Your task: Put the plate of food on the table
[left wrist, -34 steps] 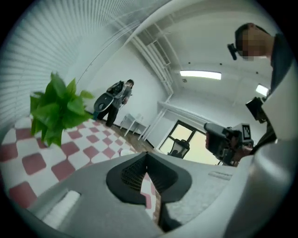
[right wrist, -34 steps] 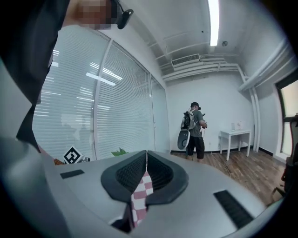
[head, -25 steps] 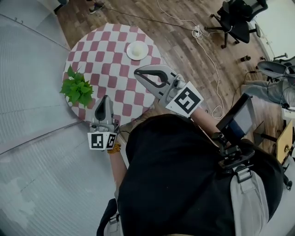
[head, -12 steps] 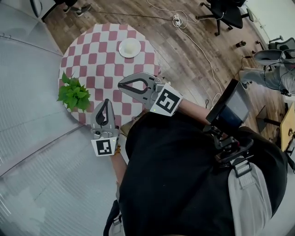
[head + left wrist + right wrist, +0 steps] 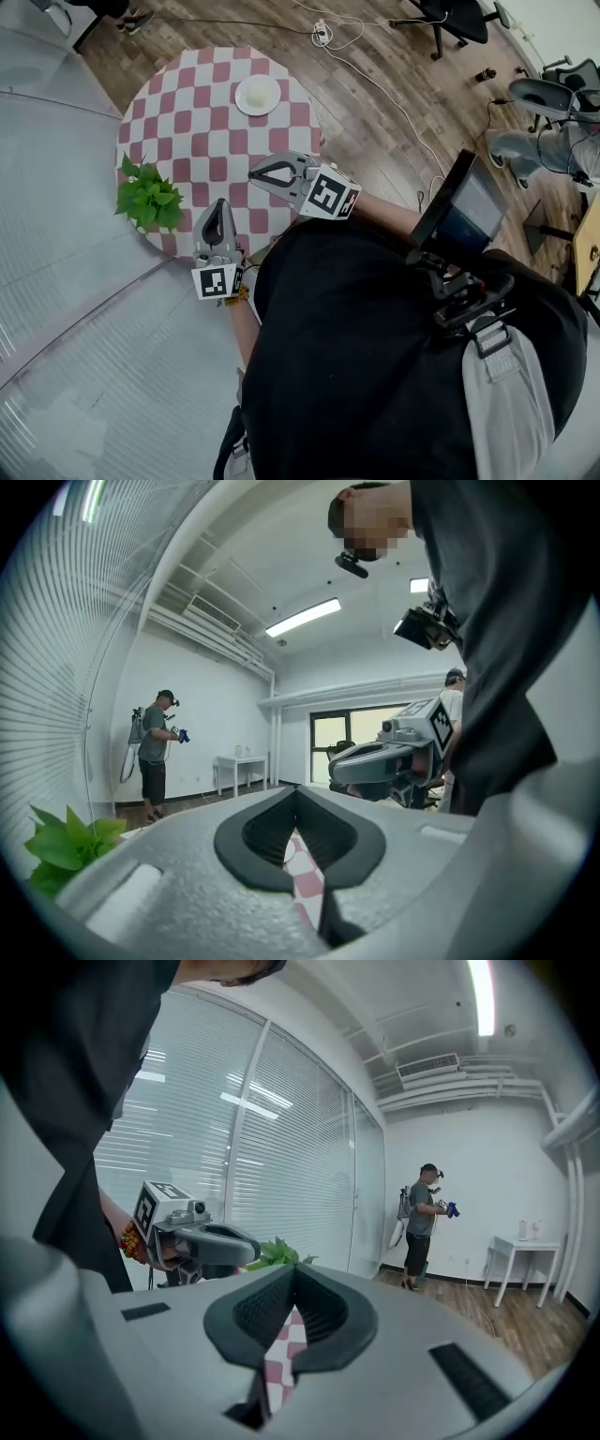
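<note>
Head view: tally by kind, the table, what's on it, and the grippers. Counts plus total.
Round table with red-and-white checked cloth: 1
White round plate of pale food: 1
Green leafy plant: 1
Grey handheld grippers: 2 (left gripper, right gripper; both shut, holding nothing)
Total: 5

One round checkered worktop, one plate of food, one leafy green plant, two tools: left tool, right tool; one distant person.
</note>
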Tool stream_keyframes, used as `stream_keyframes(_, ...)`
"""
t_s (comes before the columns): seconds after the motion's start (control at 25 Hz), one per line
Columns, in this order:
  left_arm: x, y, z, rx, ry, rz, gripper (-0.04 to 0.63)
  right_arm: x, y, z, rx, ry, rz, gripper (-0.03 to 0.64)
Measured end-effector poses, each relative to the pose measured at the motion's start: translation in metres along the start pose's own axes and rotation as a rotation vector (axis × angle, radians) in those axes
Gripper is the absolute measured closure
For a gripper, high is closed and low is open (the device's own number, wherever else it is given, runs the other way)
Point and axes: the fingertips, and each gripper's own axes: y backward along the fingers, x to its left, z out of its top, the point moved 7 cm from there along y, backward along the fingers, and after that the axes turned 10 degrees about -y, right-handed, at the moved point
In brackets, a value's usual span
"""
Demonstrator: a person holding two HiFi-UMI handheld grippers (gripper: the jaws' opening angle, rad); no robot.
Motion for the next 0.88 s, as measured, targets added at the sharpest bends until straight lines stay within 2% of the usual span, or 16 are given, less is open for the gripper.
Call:
stream_keyframes(0.16, -0.001, -0.008, -0.027, 0.034, 0.014, -0.007, 0.589, -0.009, -0.002, -0.017, 0.015, -0.056, -0.025, 0.607)
stream_keyframes(0.32, -0.005, -0.018, -0.06, 0.139, 0.024, -0.008, 0.589, -0.012, -0.004, -0.027, 0.035, -0.08, -0.028, 0.607)
stream_keyframes(0.44, -0.006, -0.023, -0.076, 0.187, 0.068, -0.005, 0.589, -0.011, -0.005, -0.032, 0.051, -0.081, -0.025, 0.607)
stream_keyframes(0.56, -0.008, -0.025, -0.081, 0.202, 0.089, -0.012, 0.589, -0.01, -0.006, -0.035, 0.057, -0.089, -0.023, 0.607)
stream_keyframes(0.88, -0.011, -0.026, -0.077, 0.225, 0.076, -0.043, 0.589, -0.004, -0.008, -0.037, 0.067, -0.103, -0.016, 0.607)
